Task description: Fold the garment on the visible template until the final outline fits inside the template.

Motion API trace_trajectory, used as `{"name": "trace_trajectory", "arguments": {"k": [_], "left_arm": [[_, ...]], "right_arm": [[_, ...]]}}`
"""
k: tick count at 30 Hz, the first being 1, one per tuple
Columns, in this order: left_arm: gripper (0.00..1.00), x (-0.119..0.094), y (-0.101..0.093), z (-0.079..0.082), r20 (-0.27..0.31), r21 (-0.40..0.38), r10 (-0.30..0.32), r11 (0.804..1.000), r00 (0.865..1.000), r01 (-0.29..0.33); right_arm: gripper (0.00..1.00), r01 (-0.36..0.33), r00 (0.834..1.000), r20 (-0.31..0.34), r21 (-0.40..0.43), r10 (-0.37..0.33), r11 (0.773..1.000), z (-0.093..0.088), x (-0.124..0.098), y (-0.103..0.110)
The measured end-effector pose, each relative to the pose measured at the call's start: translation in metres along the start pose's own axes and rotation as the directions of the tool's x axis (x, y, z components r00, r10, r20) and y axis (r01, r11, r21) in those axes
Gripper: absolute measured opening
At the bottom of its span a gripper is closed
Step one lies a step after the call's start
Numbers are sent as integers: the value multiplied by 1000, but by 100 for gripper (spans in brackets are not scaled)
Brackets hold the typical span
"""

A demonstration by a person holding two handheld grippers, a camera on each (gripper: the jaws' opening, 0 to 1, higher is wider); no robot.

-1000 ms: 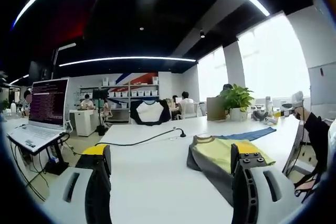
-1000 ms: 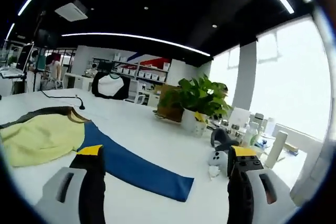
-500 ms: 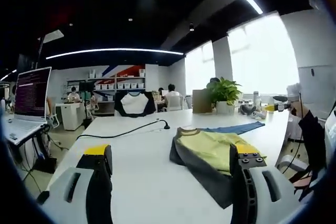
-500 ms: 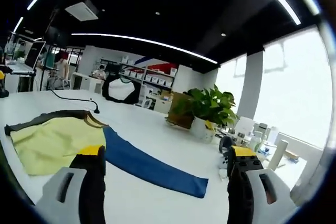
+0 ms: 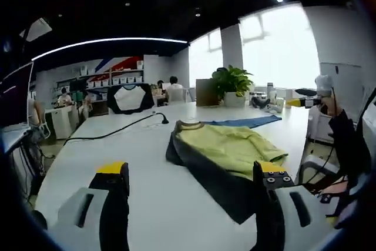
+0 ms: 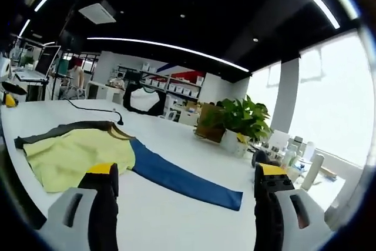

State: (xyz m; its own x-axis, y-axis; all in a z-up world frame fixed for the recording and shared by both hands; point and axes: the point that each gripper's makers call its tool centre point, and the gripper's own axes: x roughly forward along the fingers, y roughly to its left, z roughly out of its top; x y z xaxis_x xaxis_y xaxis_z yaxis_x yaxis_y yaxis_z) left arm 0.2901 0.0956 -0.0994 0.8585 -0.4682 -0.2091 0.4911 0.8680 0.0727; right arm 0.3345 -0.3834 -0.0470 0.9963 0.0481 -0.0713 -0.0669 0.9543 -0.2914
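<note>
Garment (image 5: pixel 226 151): yellow top w/ dark grey edging and collar, lying crumpled on white desk (image 5: pixel 117 157), toward middle, nearer right-hand edge in left gripper view. Also in right gripper view (image 6: pixel 79 154), low left, collar end toward far side.

Blue strip (image 6: pixel 185 180): long flat cloth piece on desk, running from garment's collar side toward far right; touching or just under garment at one end, cannot tell which. Whether this is the template, or a sleeve, unclear. No other template outline made out.

Left gripper (image 5: pixel 188 204): jaws spread wide, nothing between, held above desk near edge, short of garment.

Right gripper (image 6: pixel 182 204): jaws spread wide, nothing pinched, above desk beside garment and blue strip.

Other: black cable (image 5: pixel 117 132) across desk far side; potted plant (image 6: pixel 232 124) near far edge; laptop (image 5: pixel 12 110) off left.

Progress, judged: early. Garment bunched, no neat fold seen, not gripped. Left: grasp, flatten, fold to fit, check outline.
</note>
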Motion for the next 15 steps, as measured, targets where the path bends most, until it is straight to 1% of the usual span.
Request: {"name": "trace_trajectory", "arguments": {"k": [1,3,7,11,12,15], "left_arm": [[87,2,-3,-4,-11,-1,-8,1000,1000,8],[87,8,-9,-13,-31,-26,-32,999,999,31],[87,15,-19,-26,-60,-27,-60,998,996,58],[84,22,-26,-39,-81,-37,-84,996,993,81],[84,24,-27,-44,-89,-42,-91,995,992,88],[80,30,-31,-51,-92,-50,-108,993,990,104]], "right_arm": [[99,-2,1000,2,3,2,1000,-1,-1,0],[99,-16,1000,14,26,15,1000,-1,-4,3],[99,-4,1000,3,11,4,1000,-4,-9,3],[99,-4,1000,7,30,4,1000,-7,-14,2],[99,-3,1000,2,32,3,999,-9,-15,2],[99,3,1000,-13,34,-2,999,-13,-17,1]]}}
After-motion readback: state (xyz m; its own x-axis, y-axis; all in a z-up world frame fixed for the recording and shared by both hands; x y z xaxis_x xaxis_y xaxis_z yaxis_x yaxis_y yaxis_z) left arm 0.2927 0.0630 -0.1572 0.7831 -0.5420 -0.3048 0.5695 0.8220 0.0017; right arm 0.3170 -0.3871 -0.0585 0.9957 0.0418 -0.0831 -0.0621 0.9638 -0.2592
